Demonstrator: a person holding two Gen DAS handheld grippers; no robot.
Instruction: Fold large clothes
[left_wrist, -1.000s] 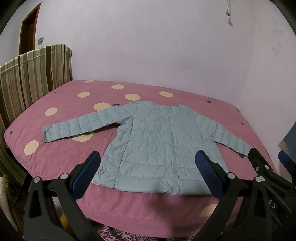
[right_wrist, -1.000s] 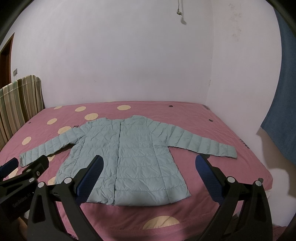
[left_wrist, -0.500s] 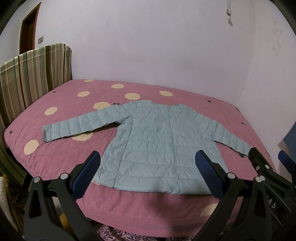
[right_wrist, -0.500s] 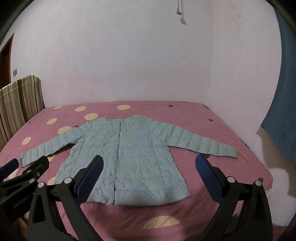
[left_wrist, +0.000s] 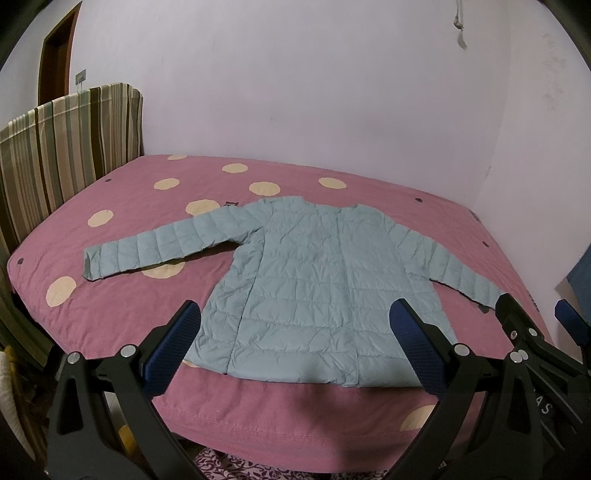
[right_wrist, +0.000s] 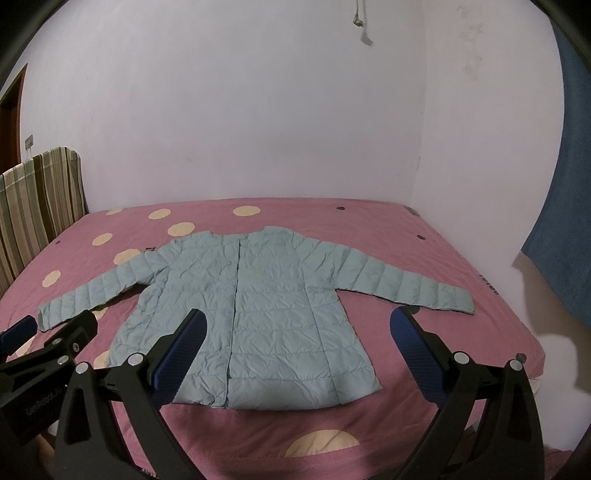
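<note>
Up front in the left wrist view, the left gripper (left_wrist: 295, 345) hangs above the near edge of the bed (left_wrist: 122, 295), its jaws spread wide apart with nothing between them. A pale blue quilted jacket (left_wrist: 314, 291) lies flat on the pink spotted bedcover, hem toward 6 o'clock and collar toward 12, one sleeve (left_wrist: 162, 247) stretched out toward 9 o'clock. The other sleeve runs toward 3 o'clock, its cuff hidden behind the right gripper (left_wrist: 532, 325), which shows at the frame's 4 o'clock edge. A striped headboard (left_wrist: 62, 147) stands at 10 o'clock against the wall.

Next, in the right wrist view, the right gripper (right_wrist: 295, 350) likewise hangs over the bed's (right_wrist: 461, 266) near edge, jaws wide apart and holding nothing. The jacket (right_wrist: 266, 306) lies spread flat with its front closure running from 12 to 6 o'clock, both sleeves extended sideways. The left gripper (right_wrist: 51, 325) pokes in at 8 o'clock, beside the cuff there. A blue curtain (right_wrist: 565, 184) hangs at 3 o'clock.
</note>
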